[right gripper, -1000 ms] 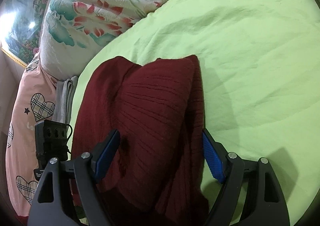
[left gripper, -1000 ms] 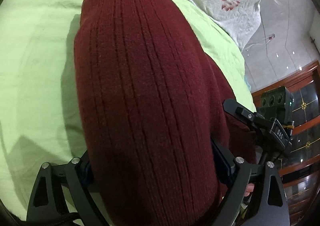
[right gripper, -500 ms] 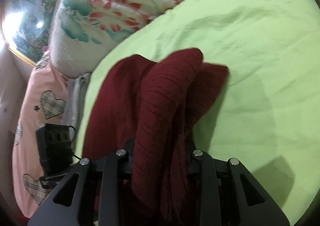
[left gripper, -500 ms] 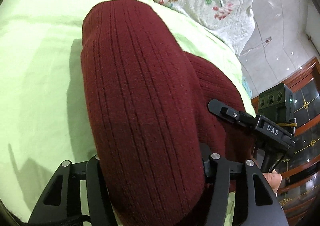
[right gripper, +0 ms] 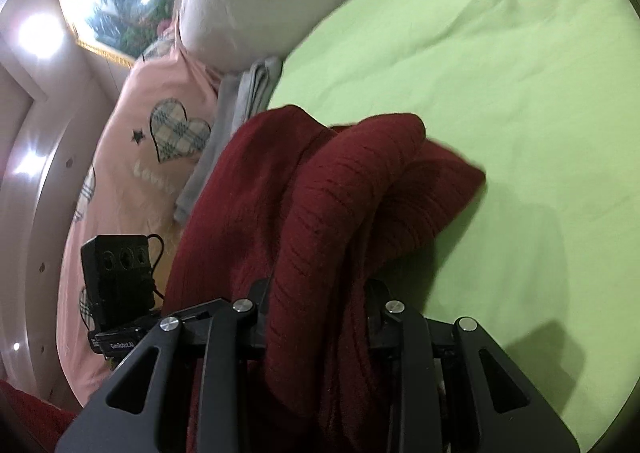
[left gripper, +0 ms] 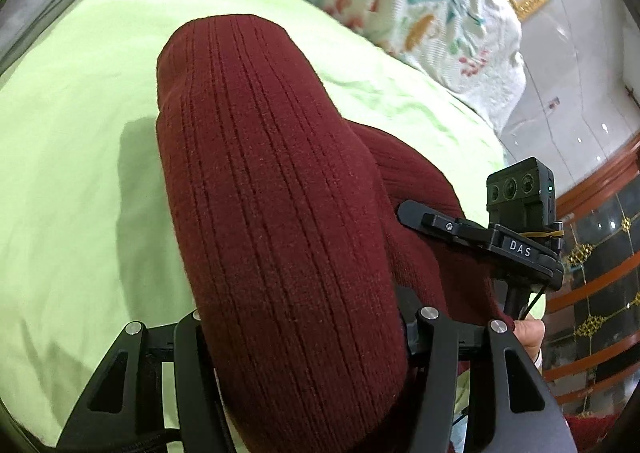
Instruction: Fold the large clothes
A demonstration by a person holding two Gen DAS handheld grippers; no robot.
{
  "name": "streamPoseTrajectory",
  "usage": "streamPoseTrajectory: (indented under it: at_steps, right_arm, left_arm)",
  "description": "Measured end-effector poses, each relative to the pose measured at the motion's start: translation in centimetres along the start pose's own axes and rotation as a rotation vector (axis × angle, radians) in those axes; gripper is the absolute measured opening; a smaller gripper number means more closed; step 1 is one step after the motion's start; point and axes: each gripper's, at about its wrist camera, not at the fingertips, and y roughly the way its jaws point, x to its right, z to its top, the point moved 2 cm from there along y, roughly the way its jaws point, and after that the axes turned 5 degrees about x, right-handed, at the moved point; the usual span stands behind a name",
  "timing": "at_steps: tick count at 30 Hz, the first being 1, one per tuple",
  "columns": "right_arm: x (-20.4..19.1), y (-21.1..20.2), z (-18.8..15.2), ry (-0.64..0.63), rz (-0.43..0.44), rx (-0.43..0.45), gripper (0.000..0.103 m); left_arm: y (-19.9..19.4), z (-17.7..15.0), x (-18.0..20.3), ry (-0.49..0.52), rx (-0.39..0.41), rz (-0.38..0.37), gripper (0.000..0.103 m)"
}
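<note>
A dark red ribbed knit sweater [left gripper: 272,189] is bunched in thick folds over a light green bed sheet [left gripper: 72,181]. My left gripper [left gripper: 304,333] is shut on a thick fold of the sweater, which fills the space between its fingers. My right gripper [right gripper: 316,313] is shut on another fold of the sweater [right gripper: 340,189] and holds it off the sheet [right gripper: 500,73]. The right gripper also shows in the left wrist view [left gripper: 476,237], close at the sweater's right side. The fingertips of both are hidden by the knit.
A floral quilt [left gripper: 420,5] lies at the head of the bed. A pink heart-print pillow [right gripper: 152,157] and folded grey cloth [right gripper: 236,117] lie beside the sweater. A dark wooden cabinet [left gripper: 600,273] stands past the bed's edge.
Both grippers went from open around the sweater to shut on its folds. Both have since lifted and drawn back, so more of the sheet and the quilt shows.
</note>
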Motion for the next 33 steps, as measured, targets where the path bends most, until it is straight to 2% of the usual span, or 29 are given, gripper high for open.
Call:
streamPoseTrajectory:
  at_steps: [4, 8, 15, 18, 22, 23, 27, 29, 31, 33]
  right_arm:
    - [0.9, 1.4, -0.9, 0.018, -0.035, -0.019, 0.030]
    - [1.2, 1.3, -1.0, 0.022, -0.061, -0.019, 0.030]
    - [1.5, 1.3, -1.5, 0.041, -0.087, -0.008, 0.033]
    - [1.4, 1.1, -2.0, 0.046, -0.099, 0.004, 0.034]
    - [1.1, -0.4, -1.6, 0.034, -0.177, 0.032, 0.064]
    - [1.1, -1.0, -1.4, 0.033, -0.188, 0.051, 0.071]
    - [0.6, -4.4, 0.4, 0.008, -0.217, 0.158, 0.072]
    - [0.3, -4.6, 1.1, -0.013, -0.217, 0.164, 0.072]
    - [-0.1, -3.9, 1.5, -0.032, -0.219, 0.150, 0.072]
    - [-0.4, -2.6, 1.8, -0.041, -0.222, 0.123, 0.071]
  left_arm:
    - [0.5, -1.7, -2.2, -0.046, 0.015, -0.020, 0.061]
    - [1.0, -2.1, -2.4, -0.050, 0.033, -0.026, 0.065]
    - [1.3, -2.6, -3.0, -0.065, 0.016, -0.046, 0.070]
    - [1.8, -2.1, -2.2, -0.034, 0.006, -0.035, 0.073]
    - [0.6, -1.6, -2.6, -0.060, 0.000, -0.033, 0.075]
    - [-0.1, -1.6, -2.7, -0.060, 0.010, -0.027, 0.075]
    - [-3.8, -1.6, -2.9, -0.036, 0.106, 0.023, 0.074]
    - [-5.9, -1.5, -2.7, -0.024, 0.191, 0.049, 0.072]
    - [-6.9, -1.2, -2.2, 0.004, 0.244, 0.022, 0.065]
    - [-6.4, -1.1, -1.8, 0.030, 0.239, 0.021, 0.061]
